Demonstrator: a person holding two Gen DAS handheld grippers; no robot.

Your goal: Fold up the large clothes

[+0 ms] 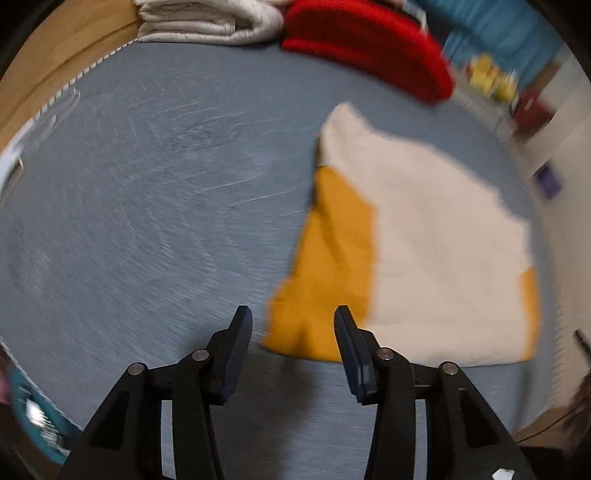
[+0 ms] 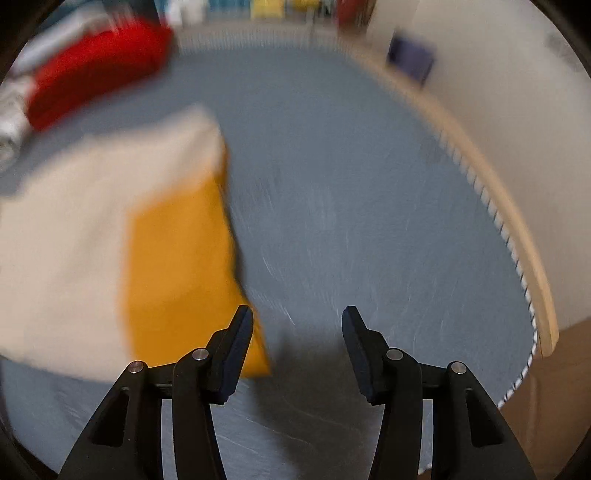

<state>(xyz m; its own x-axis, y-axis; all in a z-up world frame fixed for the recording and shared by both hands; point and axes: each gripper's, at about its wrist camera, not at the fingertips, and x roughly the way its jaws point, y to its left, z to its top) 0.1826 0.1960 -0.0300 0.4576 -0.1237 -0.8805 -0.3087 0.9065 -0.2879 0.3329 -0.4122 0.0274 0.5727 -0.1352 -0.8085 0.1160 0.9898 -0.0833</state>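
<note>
A folded cream and mustard-yellow garment [image 1: 413, 251] lies flat on the grey-blue bed sheet [image 1: 147, 206]. In the left wrist view it is to the right of centre, and its yellow corner lies just beyond my left gripper [image 1: 293, 314], which is open and empty above the sheet. In the right wrist view the garment [image 2: 110, 240] fills the left half. My right gripper [image 2: 297, 314] is open and empty, with the garment's yellow corner under its left finger [image 2: 236, 343]. Both views are motion-blurred.
A red folded item [image 1: 369, 40] and a stack of pale folded cloth [image 1: 210, 22] lie at the far edge of the bed. A wooden bed frame [image 1: 48, 62] runs along the left. A pale wall [image 2: 498, 92] borders the bed on the right.
</note>
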